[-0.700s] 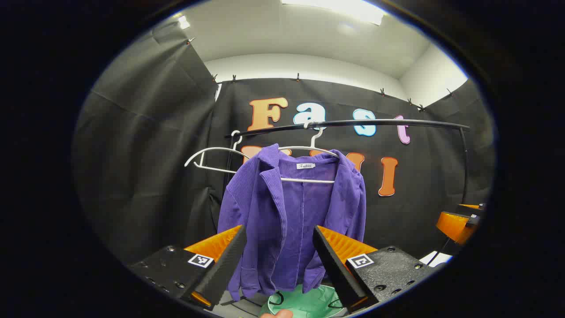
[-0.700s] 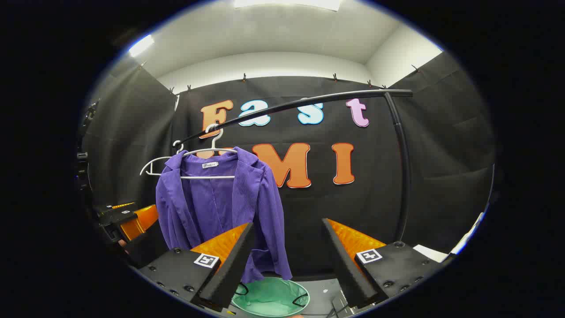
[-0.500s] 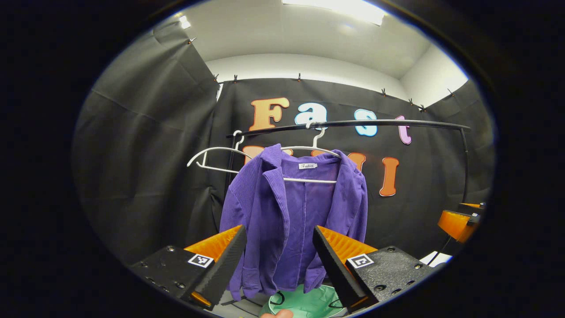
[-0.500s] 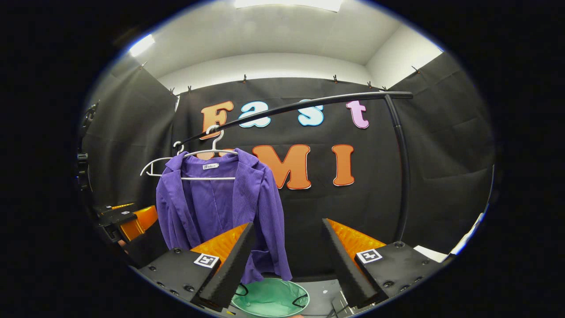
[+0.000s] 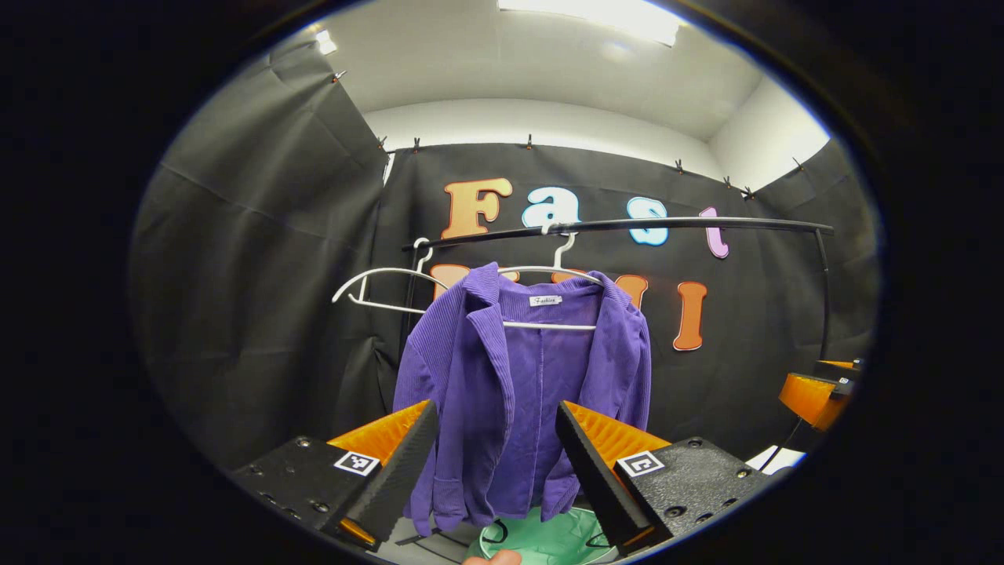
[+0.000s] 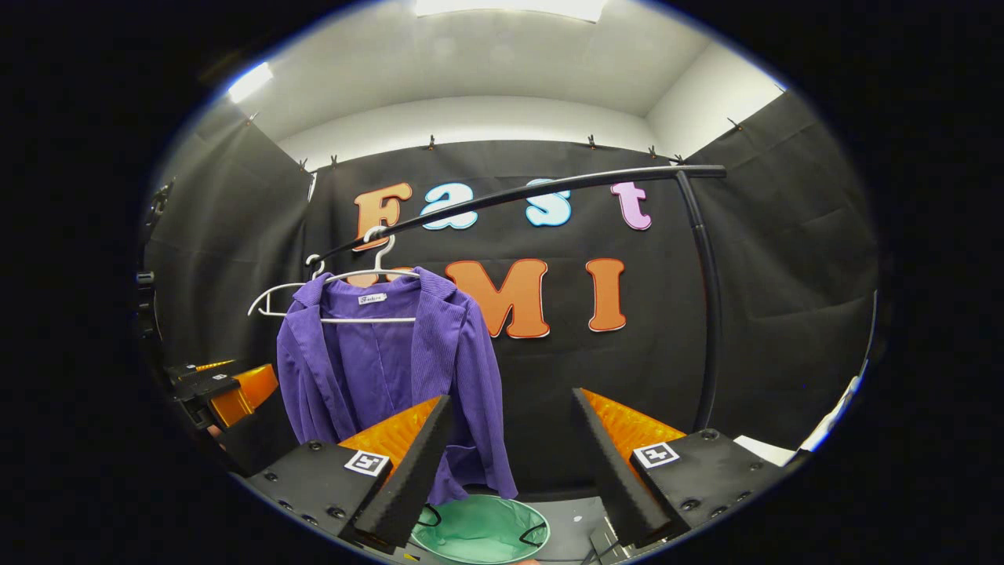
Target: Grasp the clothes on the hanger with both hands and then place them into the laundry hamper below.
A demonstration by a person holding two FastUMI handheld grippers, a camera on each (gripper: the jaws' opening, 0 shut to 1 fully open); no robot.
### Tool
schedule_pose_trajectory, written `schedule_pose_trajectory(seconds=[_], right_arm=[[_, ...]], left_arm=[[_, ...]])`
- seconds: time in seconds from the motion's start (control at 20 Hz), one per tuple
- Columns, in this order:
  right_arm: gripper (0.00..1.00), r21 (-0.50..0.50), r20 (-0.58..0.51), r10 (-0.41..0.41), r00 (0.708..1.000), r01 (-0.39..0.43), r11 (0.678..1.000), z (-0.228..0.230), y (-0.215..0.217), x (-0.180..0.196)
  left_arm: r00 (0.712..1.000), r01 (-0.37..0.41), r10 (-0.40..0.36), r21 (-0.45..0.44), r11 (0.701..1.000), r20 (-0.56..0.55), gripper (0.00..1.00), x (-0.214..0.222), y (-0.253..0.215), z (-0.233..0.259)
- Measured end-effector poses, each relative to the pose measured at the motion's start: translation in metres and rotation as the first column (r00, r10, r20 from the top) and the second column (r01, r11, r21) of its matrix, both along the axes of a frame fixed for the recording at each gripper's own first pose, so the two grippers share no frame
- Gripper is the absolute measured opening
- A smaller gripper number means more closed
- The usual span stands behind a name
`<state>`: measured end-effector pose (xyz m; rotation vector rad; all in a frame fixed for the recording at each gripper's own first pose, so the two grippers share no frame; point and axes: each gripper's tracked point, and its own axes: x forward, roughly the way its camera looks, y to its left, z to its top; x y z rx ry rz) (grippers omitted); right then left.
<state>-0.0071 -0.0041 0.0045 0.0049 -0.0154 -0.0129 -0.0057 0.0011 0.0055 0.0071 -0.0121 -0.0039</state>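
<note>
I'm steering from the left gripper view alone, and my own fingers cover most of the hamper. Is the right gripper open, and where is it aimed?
Observer: The right gripper is open with nothing between its fingers. It is aimed at the wall to the right of the jacket.
Operator: And the hamper?
Observer: The hamper sits open on the floor under the jacket's hem. Most of its round rim shows, and it looks empty.
Operator: How does my gripper sit from over there?
Observer: In the right gripper view, the left gripper is off to the left of the jacket's sleeve and is not touching it.
</note>
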Motion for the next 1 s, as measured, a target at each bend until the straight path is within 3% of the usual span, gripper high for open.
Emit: schedule_pose_trajectory(seconds=[0.05,0.4,0.45,0.6,0.9,0.95,1.0], right_arm=[[0.98,0.0,0.001,-0.001,1.0,0.001,1.0,0.0,0.001,-0.001],[0.98,-0.003,-0.003,0.006,1.0,-0.006,1.0,0.001,0.006,-0.006],[0.98,-0.006,-0.004,0.009,1.0,-0.009,1.0,0.002,0.008,-0.007],[0.98,-0.015,-0.008,0.011,1.0,-0.011,1.0,0.002,0.016,-0.006],[0.98,-0.028,0.022,-0.027,0.999,0.028,0.999,0.014,0.041,-0.004],[0.89,-0.027,0.028,-0.036,0.999,0.036,0.999,0.016,0.046,-0.003],[0.89,-0.026,0.031,-0.045,0.998,0.046,0.999,0.016,0.051,-0.002]], left_arm=[[1.0,0.0,0.0,-0.003,1.0,-0.001,0.92,0.0,0.001,0.0],[1.0,-0.011,0.011,-0.019,1.0,0.001,0.92,-0.006,0.01,0.002],[1.0,-0.013,0.013,-0.024,1.0,0.001,0.95,-0.006,0.012,0.003],[1.0,-0.015,0.015,-0.037,0.999,0.003,0.92,-0.006,0.02,0.003],[1.0,0.024,-0.024,-0.048,0.999,-0.006,0.92,0.001,0.046,0.003],[0.999,0.039,-0.039,-0.051,0.998,-0.007,0.92,0.002,0.049,0.003],[0.998,0.056,-0.057,-0.052,0.997,-0.005,0.92,0.003,0.055,0.003]])
